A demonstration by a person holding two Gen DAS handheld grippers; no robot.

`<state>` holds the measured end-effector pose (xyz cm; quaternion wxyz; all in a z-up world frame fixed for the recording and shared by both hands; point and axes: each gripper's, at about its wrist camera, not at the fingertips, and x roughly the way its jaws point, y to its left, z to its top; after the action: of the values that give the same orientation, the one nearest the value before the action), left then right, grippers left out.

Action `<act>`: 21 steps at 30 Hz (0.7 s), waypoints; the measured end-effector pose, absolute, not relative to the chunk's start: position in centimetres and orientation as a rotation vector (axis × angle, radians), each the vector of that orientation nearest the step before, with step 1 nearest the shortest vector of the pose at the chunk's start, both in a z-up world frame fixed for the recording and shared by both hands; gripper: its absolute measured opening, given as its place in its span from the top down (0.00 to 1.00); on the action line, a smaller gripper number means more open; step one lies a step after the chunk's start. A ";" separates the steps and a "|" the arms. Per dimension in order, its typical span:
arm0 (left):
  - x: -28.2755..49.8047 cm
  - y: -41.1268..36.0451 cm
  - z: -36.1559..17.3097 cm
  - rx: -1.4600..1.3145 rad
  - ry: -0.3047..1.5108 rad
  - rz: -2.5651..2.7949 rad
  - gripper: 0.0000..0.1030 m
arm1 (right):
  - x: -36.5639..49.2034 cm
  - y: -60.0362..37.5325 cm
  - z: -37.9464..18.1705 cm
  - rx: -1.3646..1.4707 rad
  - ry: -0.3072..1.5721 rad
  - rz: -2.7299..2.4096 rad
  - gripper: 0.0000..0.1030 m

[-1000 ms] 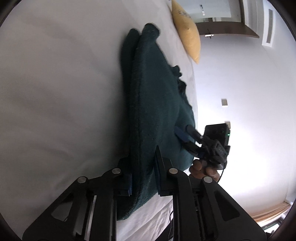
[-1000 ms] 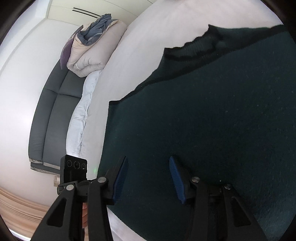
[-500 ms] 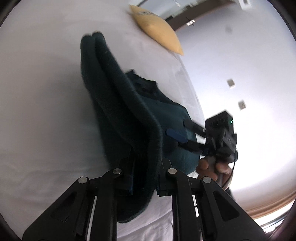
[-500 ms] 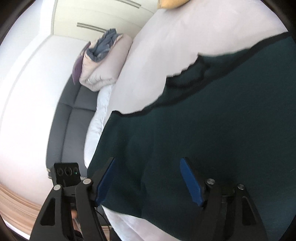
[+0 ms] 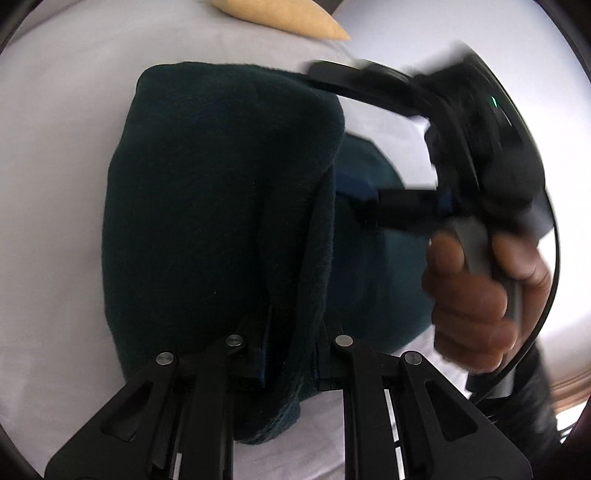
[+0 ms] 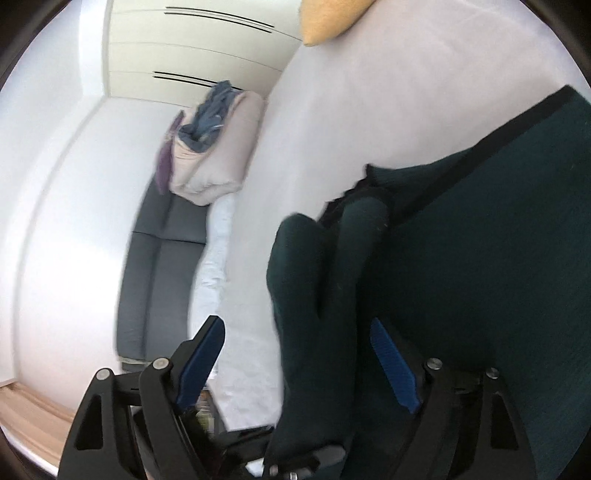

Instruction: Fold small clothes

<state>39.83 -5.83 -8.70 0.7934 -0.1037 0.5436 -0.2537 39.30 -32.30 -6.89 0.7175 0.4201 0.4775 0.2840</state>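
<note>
Left wrist: left gripper (image 5: pixel 290 354) pinches garment (image 5: pixel 221 206); right gripper (image 5: pixel 373 147) blurred, seemingly spread.

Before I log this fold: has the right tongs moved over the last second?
Yes. In the left wrist view, the right tongs came up from the bed's near edge toward the yellow pillow, and they stand open over the green garment.

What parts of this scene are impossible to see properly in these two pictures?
- Left wrist view: the left hand-held gripper's pads, buried in the green garment.
- Left wrist view: the right hand-held gripper, smeared by motion blur; its upper finger crosses the garment.
- Right wrist view: the garment's far side, cut off by the right edge.
- Right wrist view: the sofa's lower end, behind a gripper finger.
</note>
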 end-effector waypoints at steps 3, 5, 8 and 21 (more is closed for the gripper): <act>38.9 -7.5 -8.6 -0.152 1.151 -0.518 0.86 | 40.5 -32.2 -7.4 0.881 1.105 0.572 0.34; 38.7 -8.2 -8.6 -0.134 1.150 -0.505 0.86 | 41.4 -32.0 -7.5 0.837 1.129 0.558 0.57; 38.6 -8.3 -8.5 -0.132 1.152 -0.507 0.86 | 41.8 -31.7 -7.1 0.755 1.136 0.543 0.82; 39.1 -16.4 -5.8 -0.143 1.142 -0.650 0.86 | 42.2 -37.7 -3.2 0.471 1.088 0.486 0.87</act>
<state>39.05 -16.36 -5.84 0.7894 -0.0666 0.5303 -0.3019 42.21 -37.66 -3.15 0.8018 0.2195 0.5076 0.2266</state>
